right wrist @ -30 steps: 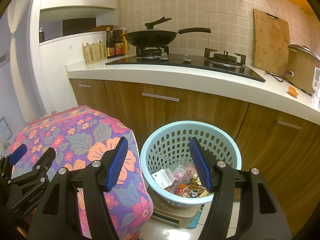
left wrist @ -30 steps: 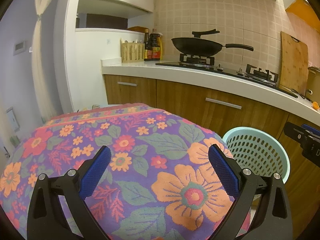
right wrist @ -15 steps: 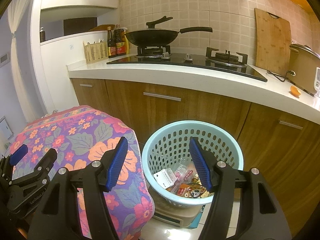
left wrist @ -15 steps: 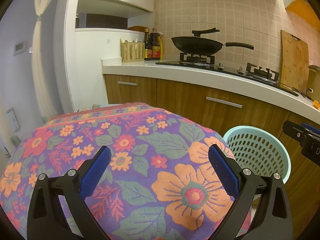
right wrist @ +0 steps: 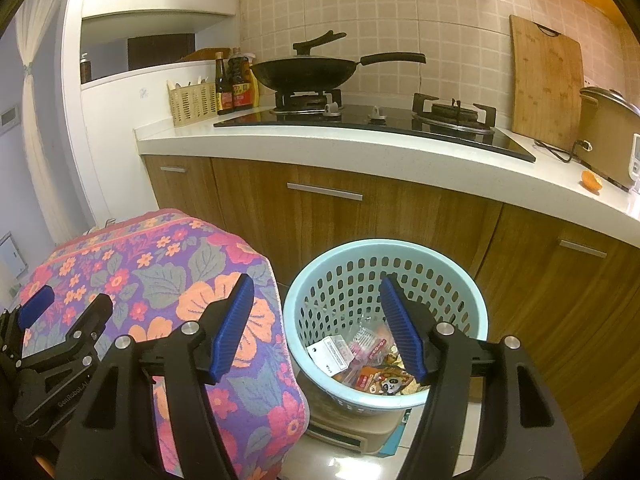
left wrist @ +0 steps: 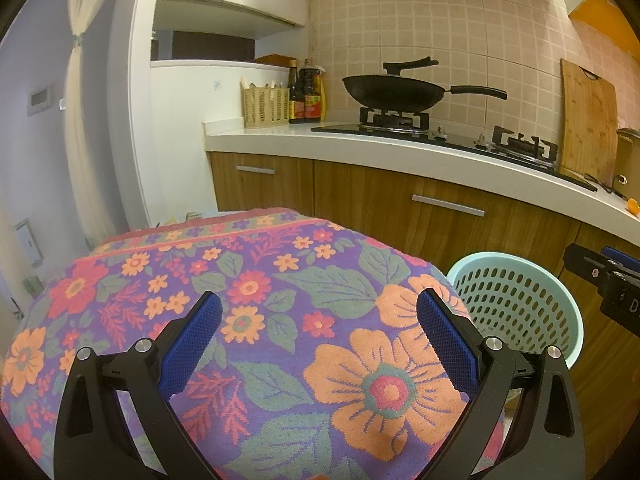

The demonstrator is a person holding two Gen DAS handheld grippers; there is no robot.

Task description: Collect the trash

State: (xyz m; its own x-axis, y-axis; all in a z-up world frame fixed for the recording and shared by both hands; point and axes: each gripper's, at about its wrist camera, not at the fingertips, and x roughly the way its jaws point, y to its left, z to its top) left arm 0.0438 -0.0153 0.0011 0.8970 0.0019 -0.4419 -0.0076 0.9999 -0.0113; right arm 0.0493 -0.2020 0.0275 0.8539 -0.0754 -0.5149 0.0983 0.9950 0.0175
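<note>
Left gripper (left wrist: 320, 320) spread wide, nothing between its blue pads, hovering over the floral cloth (left wrist: 248, 320). Right gripper (right wrist: 316, 320) also spread, empty, poised above the light-blue basket (right wrist: 460, 292) just beside the cloth. Trash wrappers (right wrist: 360, 364) lie at the basket bottom: white label, pink and orange packets. Basket sits on a beige box (right wrist: 348, 432) below the wood cabinets (right wrist: 400, 216).

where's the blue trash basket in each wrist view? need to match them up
Left wrist: blue basket at lower right, beside the floral cloth, inside hidden.
Right wrist: blue basket at lower centre, wrappers visible inside.
Shared landmark: black wok on the stove.
</note>
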